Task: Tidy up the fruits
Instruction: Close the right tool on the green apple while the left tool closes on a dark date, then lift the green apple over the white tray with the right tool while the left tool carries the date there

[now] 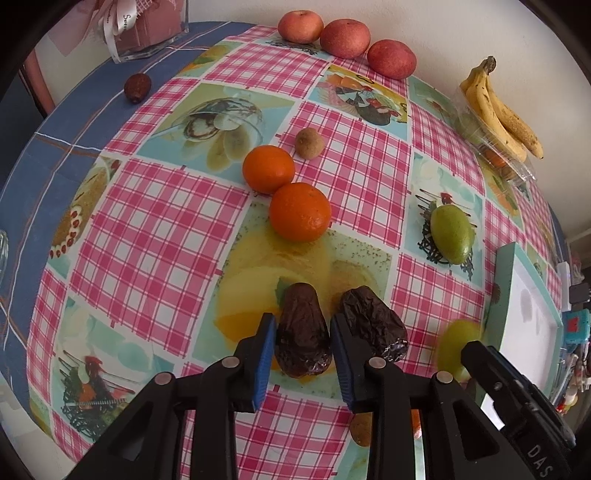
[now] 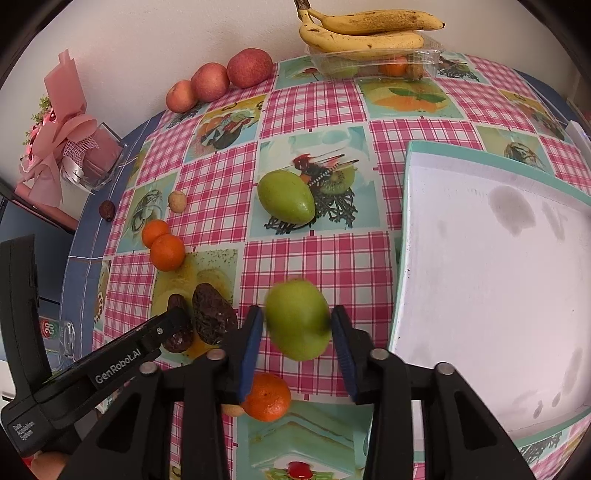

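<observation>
My left gripper (image 1: pixel 302 319) is shut on a dark wrinkled avocado (image 1: pixel 303 336) that rests on the checked tablecloth, and its blue pads touch both sides. A second dark avocado (image 1: pixel 373 325) lies just to its right. My right gripper (image 2: pixel 296 312) holds a green fruit (image 2: pixel 297 321) between its pads. That fruit is blurred and sits above the cloth, left of the white tray (image 2: pixel 406 221). Another green fruit (image 2: pixel 286 197) lies farther ahead. Two oranges (image 1: pixel 299 210) sit together beyond the avocados. A third dark avocado (image 1: pixel 136 86) lies far left.
Three red apples (image 1: pixel 343 37) line the wall. Bananas (image 2: pixel 369 29) lie on a clear plastic box (image 2: pixel 424 61) holding fruit. A small brown fruit (image 1: pixel 309 142) sits near the oranges, and another orange (image 2: pixel 267 402) is under my right gripper. A glass vase (image 2: pixel 92 158) stands far left.
</observation>
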`<action>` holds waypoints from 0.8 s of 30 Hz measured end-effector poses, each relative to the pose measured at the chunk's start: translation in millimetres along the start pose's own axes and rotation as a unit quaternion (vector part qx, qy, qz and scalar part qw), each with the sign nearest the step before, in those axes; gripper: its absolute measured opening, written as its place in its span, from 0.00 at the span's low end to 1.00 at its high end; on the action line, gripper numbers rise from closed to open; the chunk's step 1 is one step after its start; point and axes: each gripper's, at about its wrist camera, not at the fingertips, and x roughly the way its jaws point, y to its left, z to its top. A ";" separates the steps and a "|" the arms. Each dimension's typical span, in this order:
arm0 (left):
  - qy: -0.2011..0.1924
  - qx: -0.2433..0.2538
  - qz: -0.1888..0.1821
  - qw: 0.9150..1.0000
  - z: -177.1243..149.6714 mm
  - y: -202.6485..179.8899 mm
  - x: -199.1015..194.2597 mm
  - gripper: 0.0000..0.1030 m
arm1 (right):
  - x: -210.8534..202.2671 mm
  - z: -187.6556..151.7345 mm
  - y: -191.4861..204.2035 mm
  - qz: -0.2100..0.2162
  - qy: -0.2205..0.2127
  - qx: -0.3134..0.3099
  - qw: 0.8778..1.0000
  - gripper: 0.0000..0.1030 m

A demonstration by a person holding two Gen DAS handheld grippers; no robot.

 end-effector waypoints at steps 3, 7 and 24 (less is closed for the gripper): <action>-0.001 0.004 0.001 1.000 0.1 -1.0 -0.5 0.31 | -3.9 -0.5 1.1 0.001 -0.005 -0.005 1.000 0.35; -0.001 0.000 -0.003 1.000 0.6 1.3 -0.5 0.31 | -1.8 -1.0 2.0 0.000 0.000 -0.008 1.000 0.35; -0.009 -0.032 -0.002 0.999 2.2 16.3 -5.2 0.31 | 31.9 -6.3 25.2 0.026 0.031 -0.043 0.998 0.40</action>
